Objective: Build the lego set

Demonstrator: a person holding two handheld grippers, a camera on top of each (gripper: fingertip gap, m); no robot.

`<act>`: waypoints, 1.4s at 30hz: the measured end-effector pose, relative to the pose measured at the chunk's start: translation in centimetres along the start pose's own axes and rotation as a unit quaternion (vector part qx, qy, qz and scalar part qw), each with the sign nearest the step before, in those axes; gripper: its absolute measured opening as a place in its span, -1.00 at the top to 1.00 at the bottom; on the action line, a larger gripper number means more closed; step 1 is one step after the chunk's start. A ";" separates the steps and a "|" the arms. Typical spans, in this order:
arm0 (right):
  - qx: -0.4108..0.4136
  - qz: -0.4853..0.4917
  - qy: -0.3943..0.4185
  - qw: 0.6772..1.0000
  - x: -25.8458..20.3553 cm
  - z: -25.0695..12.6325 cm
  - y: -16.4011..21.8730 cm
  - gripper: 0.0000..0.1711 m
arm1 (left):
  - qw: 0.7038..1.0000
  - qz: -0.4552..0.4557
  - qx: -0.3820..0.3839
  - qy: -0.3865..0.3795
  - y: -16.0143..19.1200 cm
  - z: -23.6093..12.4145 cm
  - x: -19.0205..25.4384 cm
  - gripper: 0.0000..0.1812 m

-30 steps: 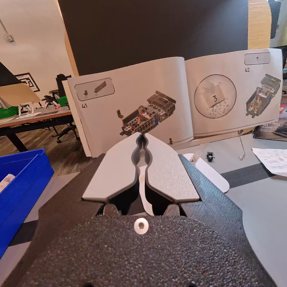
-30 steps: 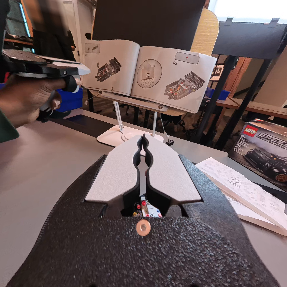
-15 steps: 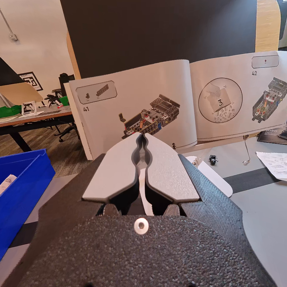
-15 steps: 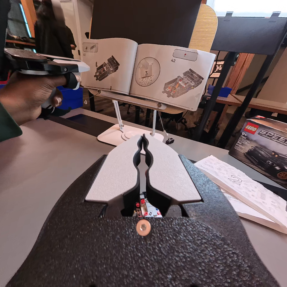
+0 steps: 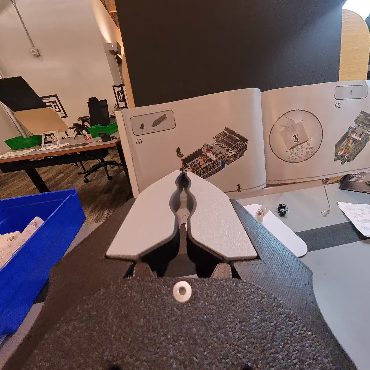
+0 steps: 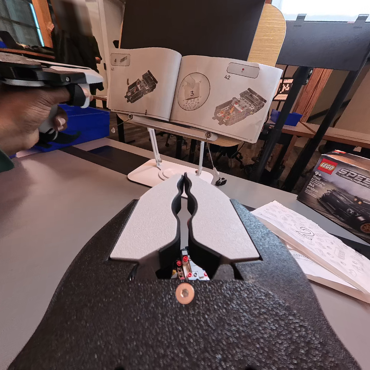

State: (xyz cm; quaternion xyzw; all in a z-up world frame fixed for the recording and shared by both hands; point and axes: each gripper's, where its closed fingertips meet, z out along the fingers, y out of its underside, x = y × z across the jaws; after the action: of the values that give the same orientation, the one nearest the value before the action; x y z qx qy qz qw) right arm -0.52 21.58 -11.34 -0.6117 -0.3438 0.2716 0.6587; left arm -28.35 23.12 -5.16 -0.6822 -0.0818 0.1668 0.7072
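Right gripper (image 6: 184,177) tips together, hovering over grey red-studded brick model (image 6: 187,267) at frame bottom-centre; left gripper (image 5: 183,175) closed, empty.

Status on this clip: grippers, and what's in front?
Left gripper shut, empty, raised toward open instruction booklet on white stand. Right gripper shut, small multicoloured brick assembly below its fingers; grip unclear. Grey table ahead.
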 end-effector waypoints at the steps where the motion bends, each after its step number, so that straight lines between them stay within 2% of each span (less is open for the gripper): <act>1: -0.001 -0.001 -0.001 1.000 0.0 0.0 0.1 1.00 | 1.000 0.000 -0.001 0.002 0.1 -0.2 0.0 1.00; 6: -0.009 -0.010 0.009 1.000 0.7 0.0 0.4 1.00 | 0.999 0.000 -0.021 0.048 1.6 -2.6 2.5 1.00; 13: -0.010 0.018 0.035 0.999 3.5 -0.3 0.6 1.00 | 0.988 0.001 -0.043 0.147 2.6 -9.7 7.5 1.00; 18: -0.007 0.012 0.047 0.999 4.7 -0.6 0.4 1.00 | 0.985 -0.001 -0.051 0.165 5.0 -13.8 8.5 1.00; 21: -0.002 0.006 0.056 0.998 5.8 -1.0 -0.2 1.00 | 0.982 0.000 -0.065 0.178 7.5 -14.0 8.5 1.00; 25: -0.018 0.016 0.030 0.999 6.5 -1.2 -0.1 1.00 | 0.977 0.011 -0.086 0.197 9.8 -13.2 8.9 1.00; 26: -0.028 0.018 0.021 0.999 6.6 -1.2 0.3 1.00 | 0.975 0.015 -0.089 0.202 10.2 -13.1 9.0 0.85; 30: -0.095 0.009 -0.041 0.995 5.7 -0.4 3.5 1.00 | 0.968 0.010 -0.108 0.228 11.4 -12.9 9.8 0.77; 31: -0.114 -0.001 -0.063 0.992 5.1 -0.3 4.3 0.98 | 0.966 0.014 -0.109 0.232 11.6 -12.9 10.0 0.75; 32: -0.137 -0.017 -0.093 0.986 4.4 -0.3 5.3 0.78 | 0.965 0.020 -0.112 0.236 11.8 -12.9 10.1 0.73; 33: -0.167 -0.034 -0.112 0.979 3.9 -0.3 6.3 0.71 | 0.964 0.026 -0.113 0.239 12.0 -12.9 10.3 0.73; 36: -0.226 -0.089 -0.149 0.959 3.3 -0.7 8.7 0.62 | 0.961 0.033 -0.118 0.248 12.5 -12.8 10.6 0.73; 42: -0.355 -0.154 -0.252 0.887 1.8 -3.0 12.6 0.28 | 0.954 0.036 -0.131 0.265 13.2 -12.8 11.3 0.74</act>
State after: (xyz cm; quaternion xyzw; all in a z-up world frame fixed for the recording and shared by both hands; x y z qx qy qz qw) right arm 3.72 22.41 -23.63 -0.6553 -0.6615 0.1719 0.3217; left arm -15.08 15.17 -20.24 -0.7911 0.1123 -0.0071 0.6013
